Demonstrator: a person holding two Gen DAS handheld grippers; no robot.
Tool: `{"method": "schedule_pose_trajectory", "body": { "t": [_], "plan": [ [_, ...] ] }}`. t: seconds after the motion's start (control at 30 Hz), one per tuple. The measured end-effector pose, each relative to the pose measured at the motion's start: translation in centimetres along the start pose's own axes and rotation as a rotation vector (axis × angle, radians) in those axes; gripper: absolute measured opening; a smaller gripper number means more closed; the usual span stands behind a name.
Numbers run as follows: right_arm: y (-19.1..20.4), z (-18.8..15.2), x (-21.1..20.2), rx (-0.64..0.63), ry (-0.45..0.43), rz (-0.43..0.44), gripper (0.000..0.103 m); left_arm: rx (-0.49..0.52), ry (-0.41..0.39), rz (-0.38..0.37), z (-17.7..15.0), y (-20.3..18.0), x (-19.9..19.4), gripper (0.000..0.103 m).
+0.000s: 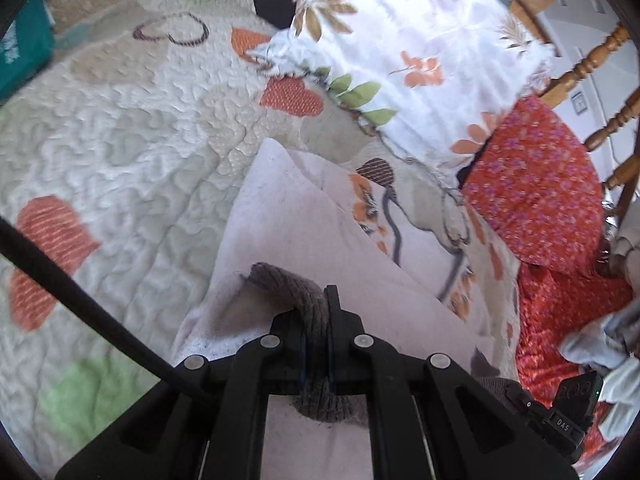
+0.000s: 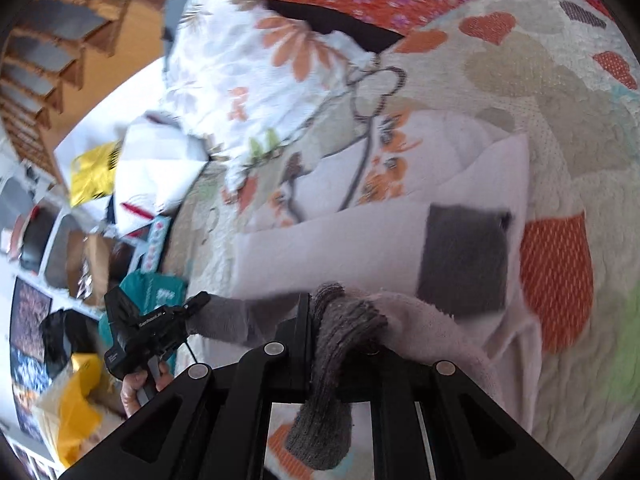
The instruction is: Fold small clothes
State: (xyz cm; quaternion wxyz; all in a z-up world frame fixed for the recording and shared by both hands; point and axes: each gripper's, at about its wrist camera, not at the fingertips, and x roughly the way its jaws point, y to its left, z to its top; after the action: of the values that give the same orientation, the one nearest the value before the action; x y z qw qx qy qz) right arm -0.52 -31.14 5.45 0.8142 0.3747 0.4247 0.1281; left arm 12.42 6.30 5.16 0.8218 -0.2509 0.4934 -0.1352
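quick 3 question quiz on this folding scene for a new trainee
1. True or false: the left gripper is shut on the grey ribbed band of the white garment.
2. What does the right gripper hold? A) a yellow bag B) a grey ribbed band C) nothing
3. Fill in: the garment's grey square patch lies beside an orange ____ printed on the quilt.

Key: 1 true; 2 B; 3 heart
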Motion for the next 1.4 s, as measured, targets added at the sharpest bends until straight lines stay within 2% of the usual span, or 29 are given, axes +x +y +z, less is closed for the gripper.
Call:
{"method": "schedule_pose_trajectory", "body": {
  "t": [0.07,0.2,0.23,0.3,0.33,0.37,0.43,0.53,0.63,0.83,0.93,1.0,1.07,1.1,1.13,1.27,1.4],
  "plan": [
    [-1.4,1.5,1.2,0.032,0.009,0.007,0.009,-0.009,0.009,0.005,1.2,-0.2,1.5,0.007],
    [-5.6,4.4,2.4,0.193,-0.013,0.164,0.017,-0.028,-0.006,0.003,3.5,-0.6,3.4,0.007],
    [-7.0,5.1,2.4,0.252,-0.038,0.186,0.026,-0.033,-0.02,0.01,3.9,-0.6,3.5,0.013],
    [-8.5,6.2,1.9,0.306,-0.087,0.189,0.041,-0.029,-0.059,0.031,4.5,-1.1,3.1,0.04],
    [-8.9,6.7,1.5,0.311,-0.115,0.182,0.046,-0.017,-0.1,0.053,4.6,-1.4,2.6,0.06],
    [-9.0,7.1,1.2,0.309,-0.129,0.172,0.048,0.0,-0.145,0.075,4.6,-1.8,2.0,0.067],
    [-9.1,7.6,0.6,0.306,-0.148,0.155,0.051,0.033,-0.176,0.092,4.6,-2.3,1.3,0.069],
    [-8.7,7.7,0.0,0.275,-0.155,0.118,0.052,0.069,-0.148,0.077,4.3,-2.8,1.1,0.069],
    [-7.6,7.6,0.1,0.219,-0.146,0.067,0.052,0.088,-0.132,0.095,3.4,-2.9,1.0,0.069],
    [-2.8,5.8,2.3,-0.016,-0.073,-0.044,0.052,0.095,-0.026,0.11,1.0,-1.6,1.6,0.069],
    [-1.0,4.5,3.9,-0.128,-0.018,-0.084,0.052,0.166,0.019,0.2,-0.2,-1.0,2.3,0.069],
    [-0.9,3.7,5.4,-0.156,0.047,-0.099,0.052,0.216,0.044,0.3,-0.7,-0.2,3.1,0.069],
    [-1.7,3.3,6.5,-0.159,0.089,-0.171,0.052,0.229,0.037,0.388,-0.9,1.0,3.0,0.069],
    [-2.3,3.2,6.5,-0.151,0.078,-0.207,0.049,0.216,0.025,0.399,-0.9,1.7,2.6,0.069],
    [-2.7,3.3,6.0,-0.132,0.055,-0.201,0.049,0.194,0.013,0.393,-0.9,2.4,2.0,0.069],
    [-3.3,3.3,3.6,-0.085,-0.031,-0.256,0.051,0.111,-0.03,0.367,-1.1,4.4,-0.7,0.069],
    [-3.2,1.7,1.7,-0.071,-0.048,-0.258,0.054,0.083,-0.059,0.34,-2.2,5.2,-3.1,0.072]
  ]
}}
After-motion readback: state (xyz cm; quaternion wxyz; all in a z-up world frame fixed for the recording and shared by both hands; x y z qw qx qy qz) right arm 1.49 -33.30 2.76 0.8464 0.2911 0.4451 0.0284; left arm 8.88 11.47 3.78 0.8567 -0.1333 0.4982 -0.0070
